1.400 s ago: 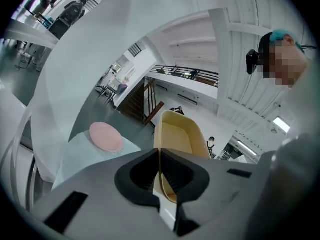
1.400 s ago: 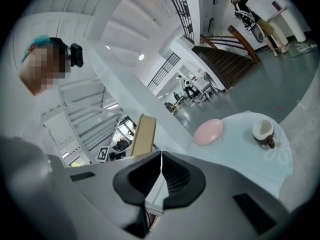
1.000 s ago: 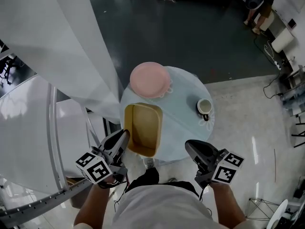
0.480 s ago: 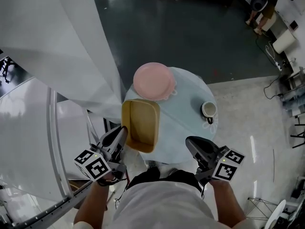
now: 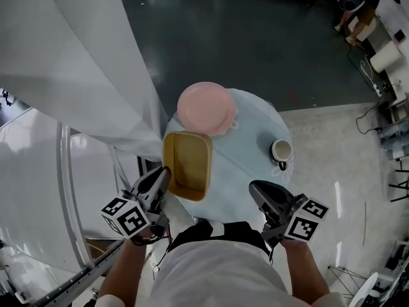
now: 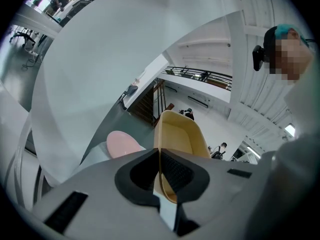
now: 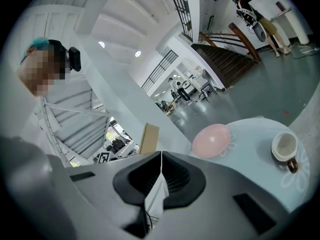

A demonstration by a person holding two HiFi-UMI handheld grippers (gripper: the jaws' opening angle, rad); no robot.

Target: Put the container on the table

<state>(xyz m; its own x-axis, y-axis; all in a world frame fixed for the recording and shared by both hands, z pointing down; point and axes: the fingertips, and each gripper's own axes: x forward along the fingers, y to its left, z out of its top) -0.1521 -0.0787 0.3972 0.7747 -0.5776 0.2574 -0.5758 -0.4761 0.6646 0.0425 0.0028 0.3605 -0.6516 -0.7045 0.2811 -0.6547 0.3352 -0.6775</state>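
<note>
A tan rectangular container (image 5: 189,165) hangs over the near left edge of the round, pale blue table (image 5: 249,123); whether it touches the cloth I cannot tell. My left gripper (image 5: 163,176) is shut on the container's near rim. In the left gripper view the jaws pinch the thin wall of the container (image 6: 180,134). My right gripper (image 5: 259,194) is shut with nothing in it and hovers at the table's near right edge. In the right gripper view the container (image 7: 148,138) shows edge-on at the left.
A pink plate (image 5: 203,107) lies at the table's far left, right behind the container. A white cup (image 5: 281,151) stands at the right. A white curved wall and railing (image 5: 77,107) close in on the left. Dark floor lies beyond, pale floor to the right.
The container has shifted a little to the left and farther over the table with my left gripper. The right gripper has barely moved.
</note>
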